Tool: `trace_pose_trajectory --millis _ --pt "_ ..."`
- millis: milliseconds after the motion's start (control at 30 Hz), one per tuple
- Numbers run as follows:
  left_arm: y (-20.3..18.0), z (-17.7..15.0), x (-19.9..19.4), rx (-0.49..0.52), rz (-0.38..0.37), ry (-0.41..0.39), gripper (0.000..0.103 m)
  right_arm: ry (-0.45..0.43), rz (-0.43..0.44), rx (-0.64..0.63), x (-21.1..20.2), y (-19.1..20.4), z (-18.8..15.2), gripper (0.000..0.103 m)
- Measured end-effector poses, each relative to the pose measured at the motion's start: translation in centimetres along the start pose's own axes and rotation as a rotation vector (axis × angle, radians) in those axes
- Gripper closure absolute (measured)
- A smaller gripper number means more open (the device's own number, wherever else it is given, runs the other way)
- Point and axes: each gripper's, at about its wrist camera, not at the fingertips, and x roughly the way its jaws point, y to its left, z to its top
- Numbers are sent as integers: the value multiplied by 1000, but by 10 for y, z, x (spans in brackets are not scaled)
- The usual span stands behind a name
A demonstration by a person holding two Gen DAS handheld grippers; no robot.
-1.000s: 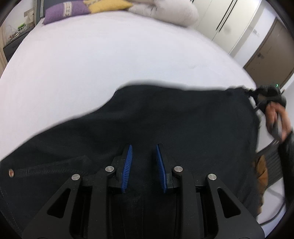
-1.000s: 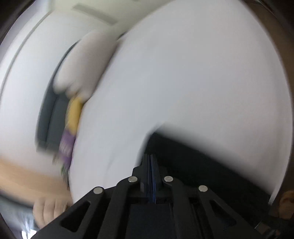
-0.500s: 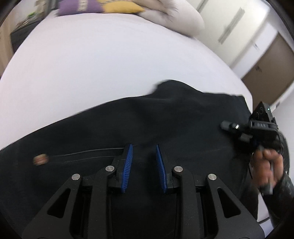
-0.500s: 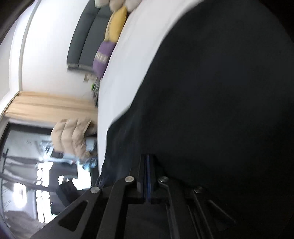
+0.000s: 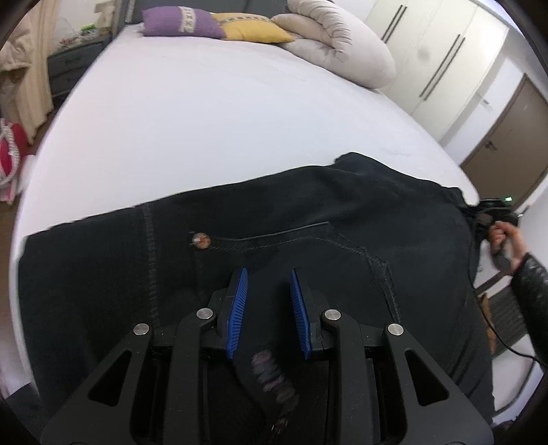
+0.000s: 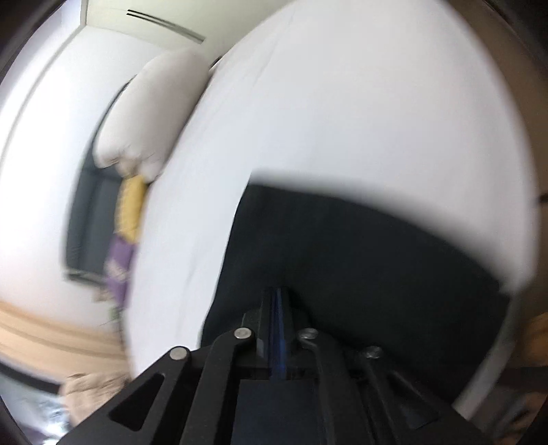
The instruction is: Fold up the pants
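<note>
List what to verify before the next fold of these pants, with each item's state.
1. pants lie spread on the bed: ok.
2. Bare sheet beyond the pants to fold onto: ok; the pillows and rolled duvet sit at the far end, apart from the cloth.
3. left tool free of cloth: cannot tell; its jaws stand apart above the waistband, but a fabric strip runs up between its fingers near their base.
4. right tool holds the pants' edge firmly: not ok; its jaws are opening, with black cloth between them.
5. Right wrist view sharp enough to judge that grip: not ok, blurred.
</note>
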Motion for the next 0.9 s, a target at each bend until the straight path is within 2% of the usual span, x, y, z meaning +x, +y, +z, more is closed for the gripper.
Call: trace_pose_trajectory --millis 33,67,133,267,333,433,500,700,733,900 --pt "-1 1 -6 -1 23 -3 78 -23 -9 -25 -18 7 1 75" --pt "-2 3 -12 -5 40 -6 78 -37 6 -43 -31 17 -5 53" --pt "-8 6 -19 -25 43 -12 78 -71 61 -73 -64 20 -20 32" --pt "-35 17 -13 1 18 10 78 -68 125 -34 -106 -14 -45 32" --pt "-56 22 -1 47 8 35 78 -66 110 22 -108 -40 -55 32" --pt "-73 25 14 82 10 74 78 -38 110 133 -105 -76 -49 32" --pt "-77 22 25 90 31 99 78 -33 121 180 -103 -100 -32 32" --pt "-71 16 29 62 9 97 78 16 144 260 -66 -119 -22 32" --pt "-72 16 29 67 14 96 78 19 148 265 -69 -131 -17 32" --pt "-74 15 28 71 23 92 77 -12 213 261 -69 -132 -15 34"
